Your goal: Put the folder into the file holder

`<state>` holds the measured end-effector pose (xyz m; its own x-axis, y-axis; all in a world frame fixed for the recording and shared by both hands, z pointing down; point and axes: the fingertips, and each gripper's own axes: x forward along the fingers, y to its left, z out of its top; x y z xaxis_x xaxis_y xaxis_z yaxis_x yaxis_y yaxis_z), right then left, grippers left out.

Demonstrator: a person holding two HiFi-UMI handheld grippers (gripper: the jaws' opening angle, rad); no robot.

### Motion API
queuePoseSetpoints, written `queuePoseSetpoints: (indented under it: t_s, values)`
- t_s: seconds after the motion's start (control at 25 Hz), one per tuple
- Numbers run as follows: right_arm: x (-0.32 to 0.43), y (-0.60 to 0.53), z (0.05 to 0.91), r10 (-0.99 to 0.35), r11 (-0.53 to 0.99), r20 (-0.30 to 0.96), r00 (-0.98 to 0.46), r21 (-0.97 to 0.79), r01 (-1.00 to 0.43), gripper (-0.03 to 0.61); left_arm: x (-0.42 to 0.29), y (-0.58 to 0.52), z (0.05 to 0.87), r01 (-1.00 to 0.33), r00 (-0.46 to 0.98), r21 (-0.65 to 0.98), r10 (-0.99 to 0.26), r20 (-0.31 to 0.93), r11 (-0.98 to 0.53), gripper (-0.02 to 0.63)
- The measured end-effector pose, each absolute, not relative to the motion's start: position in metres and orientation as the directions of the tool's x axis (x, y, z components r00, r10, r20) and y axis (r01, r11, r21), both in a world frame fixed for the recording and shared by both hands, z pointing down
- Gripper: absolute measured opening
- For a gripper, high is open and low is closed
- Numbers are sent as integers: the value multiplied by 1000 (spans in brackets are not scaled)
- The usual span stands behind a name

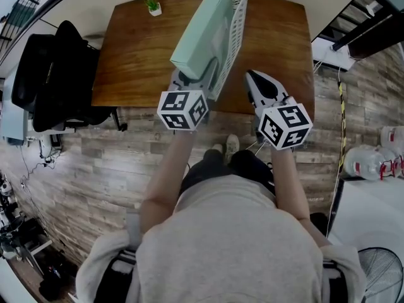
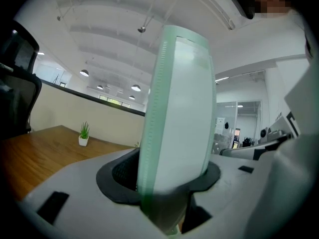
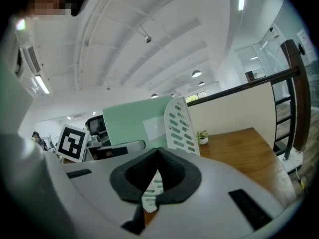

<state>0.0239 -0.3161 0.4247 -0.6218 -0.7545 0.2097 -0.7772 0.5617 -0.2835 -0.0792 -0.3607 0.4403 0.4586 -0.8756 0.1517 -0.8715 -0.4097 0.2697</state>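
With the folder (image 1: pixel 202 40) upright in the file holder (image 1: pixel 236 24), upper centre, your left gripper (image 1: pixel 196 79) held its jaws apart around its near edge, apparently to free it, while your right gripper (image 1: pixel 254 77) hovered beside, jaws together, empty.

The table (image 1: pixel 136 55) is wood with a soft sheen; the floor (image 1: pixel 95 163) is rougher, weathered planks. The folder (image 1: pixel 203 40) looks like smooth matt plastic, perhaps coated card. The file holder (image 1: pixel 235 27) is white perforated plastic. The right gripper (image 3: pixel 158 151) has a matt grey shell and ribbed black pads (image 3: pixel 139 171).
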Motion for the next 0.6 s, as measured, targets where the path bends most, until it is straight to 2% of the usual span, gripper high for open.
queuePoseSetpoints:
  t_s: [0.36, 0.6]
  values:
    - [23, -308, 422, -753, 564, 214, -622, -278, -778, 9, -79, -355, 445, -880, 445, 282, -872, 203, -383, 235]
    - [24, -301, 415, -759, 567, 200, -620, -266, -779, 9, -81, -346, 442, -877, 445, 292, -875, 190, -382, 235]
